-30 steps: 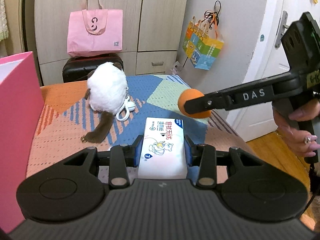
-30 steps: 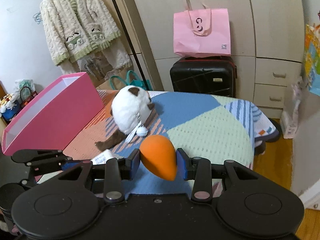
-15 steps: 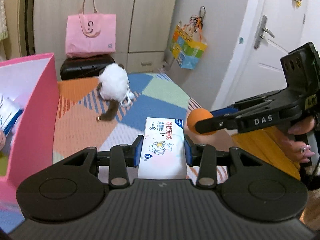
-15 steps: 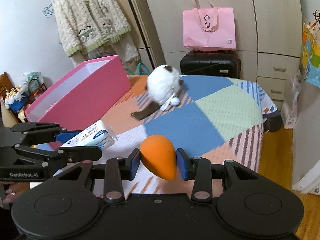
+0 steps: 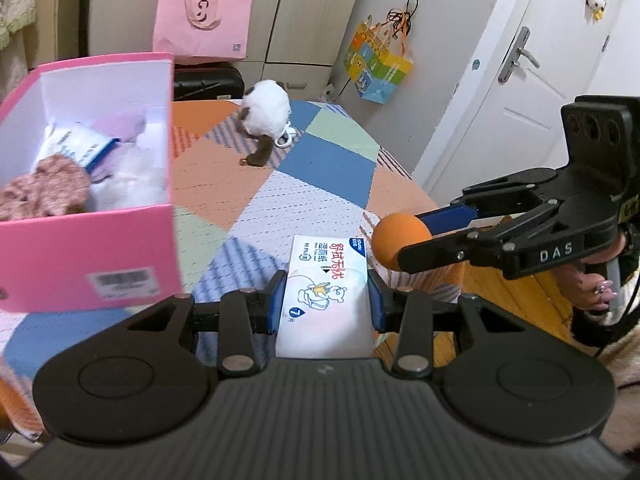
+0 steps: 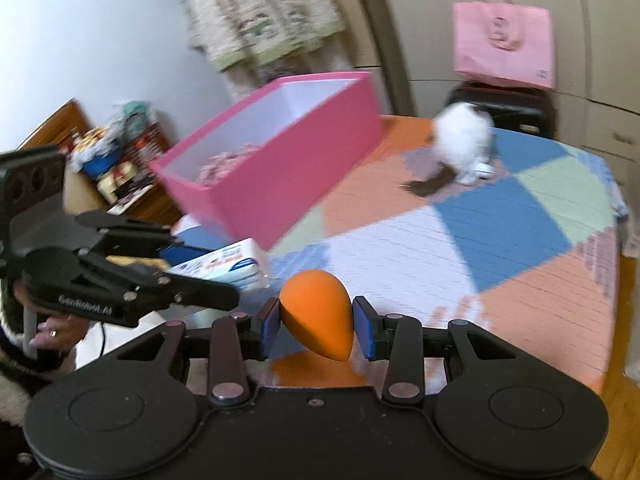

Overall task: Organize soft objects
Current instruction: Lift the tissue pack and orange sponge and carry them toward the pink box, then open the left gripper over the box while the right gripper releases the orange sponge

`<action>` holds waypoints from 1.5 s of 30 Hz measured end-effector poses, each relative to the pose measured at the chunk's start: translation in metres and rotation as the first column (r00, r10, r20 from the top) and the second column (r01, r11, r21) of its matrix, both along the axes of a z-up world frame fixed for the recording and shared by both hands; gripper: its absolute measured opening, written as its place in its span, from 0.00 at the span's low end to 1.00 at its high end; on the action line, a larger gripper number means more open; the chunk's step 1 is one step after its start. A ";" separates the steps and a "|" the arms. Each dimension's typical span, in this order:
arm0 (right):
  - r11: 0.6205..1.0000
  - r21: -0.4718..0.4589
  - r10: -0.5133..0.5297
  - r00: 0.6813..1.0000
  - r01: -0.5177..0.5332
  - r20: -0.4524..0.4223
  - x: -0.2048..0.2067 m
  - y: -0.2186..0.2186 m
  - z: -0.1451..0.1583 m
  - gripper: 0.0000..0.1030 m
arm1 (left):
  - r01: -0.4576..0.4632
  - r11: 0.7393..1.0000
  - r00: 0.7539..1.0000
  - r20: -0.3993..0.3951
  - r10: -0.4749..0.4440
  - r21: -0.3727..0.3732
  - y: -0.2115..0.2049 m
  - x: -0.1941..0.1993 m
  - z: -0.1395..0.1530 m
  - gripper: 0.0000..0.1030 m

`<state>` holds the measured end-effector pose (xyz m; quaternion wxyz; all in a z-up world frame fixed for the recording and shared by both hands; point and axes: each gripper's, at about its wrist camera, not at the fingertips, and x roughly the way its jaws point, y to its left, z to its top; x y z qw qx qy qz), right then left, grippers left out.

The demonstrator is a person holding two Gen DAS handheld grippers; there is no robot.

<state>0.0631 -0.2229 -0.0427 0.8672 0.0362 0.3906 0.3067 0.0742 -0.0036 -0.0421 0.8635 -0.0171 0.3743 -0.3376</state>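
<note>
While both tools hang over the patchwork table, as follows:

Left gripper (image 5: 327, 300): blue pads pinching a white pack of wet wipes (image 5: 326, 292) by its long sides, printed face up, clear of the tabletop.
Left gripper, seen from the right wrist (image 6: 224, 276): black linkage low on the left, pack sticking out toward the pink box.
Right gripper (image 6: 316, 328): blue pads pressed on both flanks of an orange teardrop sponge (image 6: 318, 320), pointed end toward the camera and downward.
Right gripper, seen from the left wrist (image 5: 404, 246): entering from the right, sponge (image 5: 400, 240) at its tip, just beside the far corner of the wipes.
Hands: a hand (image 5: 588, 284) on the right tool's grip; another hand (image 6: 52, 334) under the left tool.
Pink box (image 5: 96, 248): open-topped, at the left of the table, barcode label on its near wall; holding a brownish knit piece, a blue-and-white packet and pale fluffy things.
Plush toy (image 5: 266, 114): white with a brown tail, lying on the far part of the tablecloth (image 5: 320, 160), well apart from both tools and outside the box.
Background: pink tote bag (image 5: 202, 20) on a black suitcase against the cupboards.
</note>
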 end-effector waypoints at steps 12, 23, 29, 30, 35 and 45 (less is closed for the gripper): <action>0.991 -0.028 0.137 0.976 -0.134 0.169 -0.006 0.074 0.050 0.44 | -0.073 0.997 0.980 0.183 0.074 -0.013 0.056 -0.014 0.051 0.38; 0.991 -0.039 0.136 0.947 -0.130 0.291 0.036 0.113 0.078 0.44 | -0.153 0.987 0.947 0.277 0.160 -0.047 0.086 0.025 0.077 0.38; 0.993 -0.069 0.109 0.945 -0.093 0.309 0.079 0.128 0.079 0.44 | -0.217 0.974 0.937 0.267 0.225 -0.059 0.091 0.071 0.069 0.38; 0.994 -0.072 0.105 0.947 -0.087 0.304 0.085 0.131 0.077 0.44 | -0.226 0.973 0.937 0.261 0.232 -0.053 0.091 0.078 0.066 0.38; 0.990 -0.120 0.101 0.958 -0.071 0.269 0.123 0.141 0.058 0.44 | -0.267 0.962 0.949 0.161 0.272 -0.053 0.098 0.119 0.041 0.38; 0.929 -0.358 0.195 0.941 -0.087 0.277 0.155 0.173 0.024 0.44 | -0.320 0.947 0.947 0.030 0.319 0.023 0.102 0.158 -0.002 0.38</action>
